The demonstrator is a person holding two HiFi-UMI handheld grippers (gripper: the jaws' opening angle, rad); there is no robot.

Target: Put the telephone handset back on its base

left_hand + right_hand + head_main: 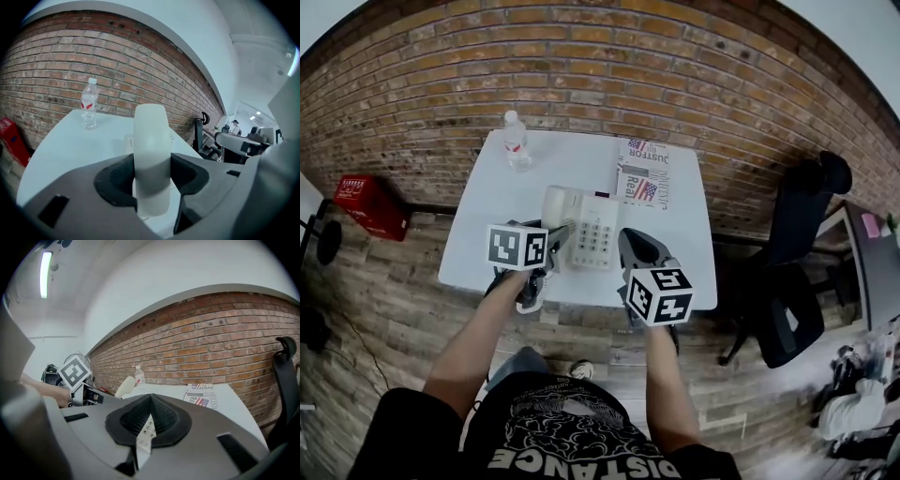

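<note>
Half done, I judged: your left gripper (152,177) pinched the handset (150,133) near the base (598,236), your right gripper (149,422) sat pressed together, empty, and the next move called for lowering it squarely onto the base's left side.

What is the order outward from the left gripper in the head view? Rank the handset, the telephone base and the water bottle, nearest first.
1. Handset, clamped in the left gripper.
2. Telephone base, just to its right.
3. Water bottle, at the far left corner of the table.
</note>
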